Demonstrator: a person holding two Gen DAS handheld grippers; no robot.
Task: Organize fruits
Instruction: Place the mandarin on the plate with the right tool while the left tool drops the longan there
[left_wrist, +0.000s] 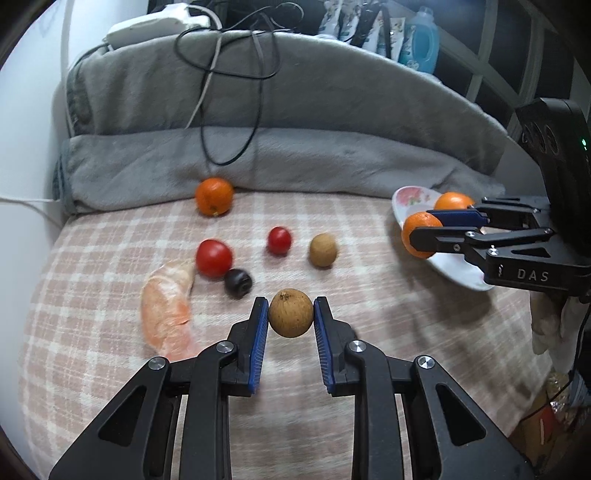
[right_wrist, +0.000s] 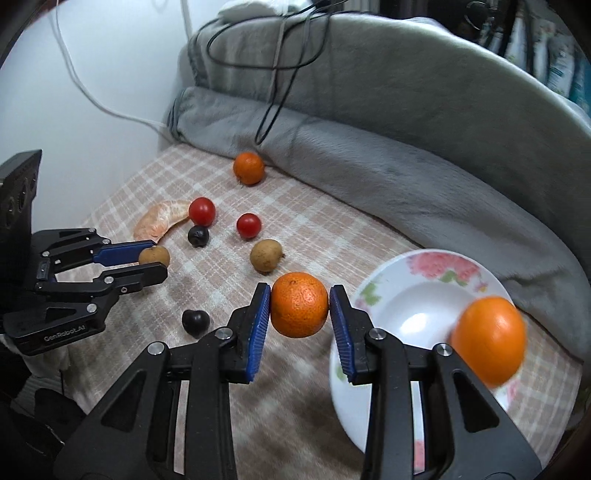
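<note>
My left gripper (left_wrist: 291, 314) is shut on a small brown longan (left_wrist: 290, 313), held above the checked cloth (left_wrist: 110, 369). My right gripper (right_wrist: 300, 305) is shut on an orange tangerine (right_wrist: 299, 305), just left of a white flowered plate (right_wrist: 406, 310). A second tangerine (right_wrist: 488, 339) lies in that plate. On the cloth lie a third tangerine (left_wrist: 214, 196), two red tomatoes (left_wrist: 214, 257) (left_wrist: 279, 240), another longan (left_wrist: 323, 250), a dark fruit (left_wrist: 238, 283) and a peeled citrus piece (left_wrist: 168, 306). In the right wrist view a second dark fruit (right_wrist: 195, 322) lies near my fingers.
A rolled grey blanket (left_wrist: 277, 158) runs along the back of the cloth, with black and white cables (left_wrist: 221, 74) draped over it. A blue bottle (left_wrist: 423, 40) and packets stand behind. The plate (left_wrist: 454, 269) sits at the cloth's right edge.
</note>
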